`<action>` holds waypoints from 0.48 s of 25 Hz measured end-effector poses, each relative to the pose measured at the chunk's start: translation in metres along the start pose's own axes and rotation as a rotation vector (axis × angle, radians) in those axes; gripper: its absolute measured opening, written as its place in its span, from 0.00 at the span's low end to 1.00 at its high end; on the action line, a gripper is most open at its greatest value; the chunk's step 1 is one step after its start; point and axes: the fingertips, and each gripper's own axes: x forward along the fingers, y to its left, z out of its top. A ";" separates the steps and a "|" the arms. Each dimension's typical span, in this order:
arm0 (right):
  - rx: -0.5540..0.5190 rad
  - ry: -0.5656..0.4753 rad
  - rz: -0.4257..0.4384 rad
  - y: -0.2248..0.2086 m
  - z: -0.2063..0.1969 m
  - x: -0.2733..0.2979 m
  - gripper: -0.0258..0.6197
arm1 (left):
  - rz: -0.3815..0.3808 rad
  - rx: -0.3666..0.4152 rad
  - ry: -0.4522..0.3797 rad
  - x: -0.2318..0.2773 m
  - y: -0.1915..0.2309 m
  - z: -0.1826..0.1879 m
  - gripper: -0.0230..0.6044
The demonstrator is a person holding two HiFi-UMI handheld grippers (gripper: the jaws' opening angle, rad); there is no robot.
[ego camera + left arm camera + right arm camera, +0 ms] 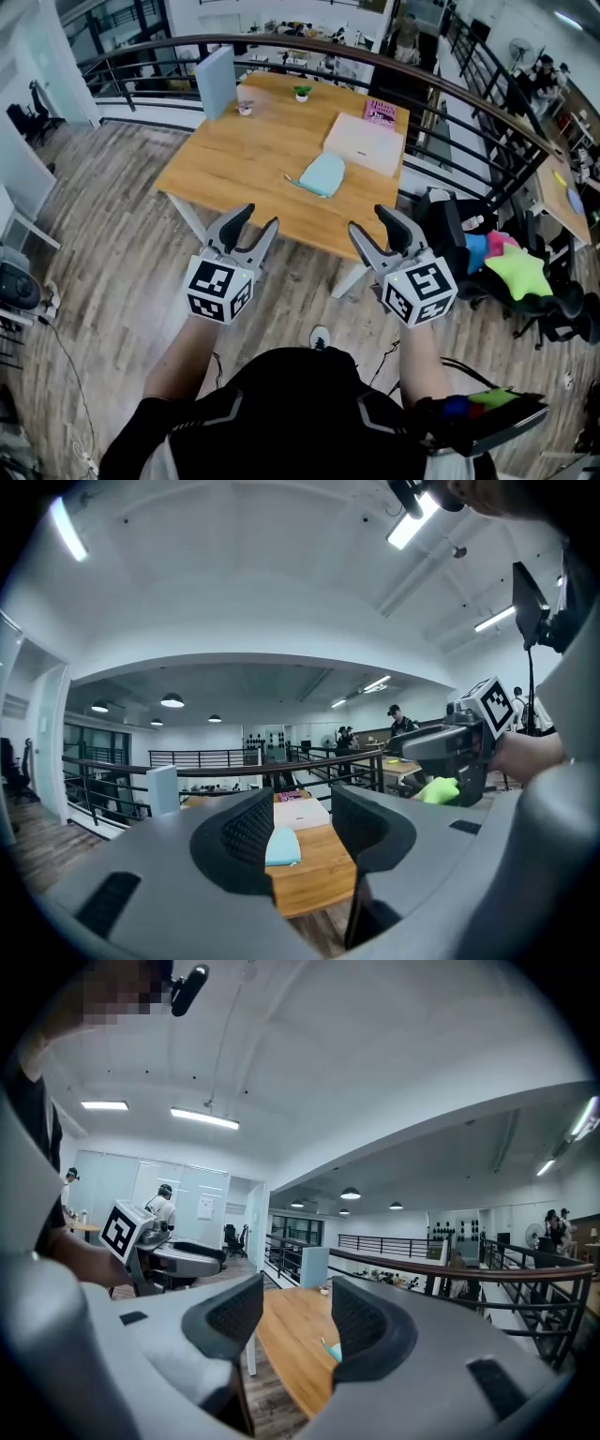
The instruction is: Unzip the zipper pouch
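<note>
Hovering spread and empty, the left gripper [259, 221] and right gripper [370, 223] sit well short of the pouch [322, 174] lying ahead on the table [234, 159]; pulling it unpinned would likely just drag it

1. Head view: from above the person, steeply down over the left gripper [260, 217] and right gripper [368, 220] to the surface [253, 159] ahead.
2. Gripper views: about level along their jaws, surface well off.
3. All share the surface; each gripper view catches the other gripper.
</note>
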 end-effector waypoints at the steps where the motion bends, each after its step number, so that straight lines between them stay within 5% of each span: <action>1: 0.000 0.002 0.010 -0.010 0.000 0.004 0.41 | -0.003 -0.006 0.010 0.011 -0.001 0.001 0.36; 12: 0.009 0.018 0.073 -0.101 -0.012 0.035 0.40 | -0.019 -0.026 -0.009 0.125 -0.013 0.027 0.36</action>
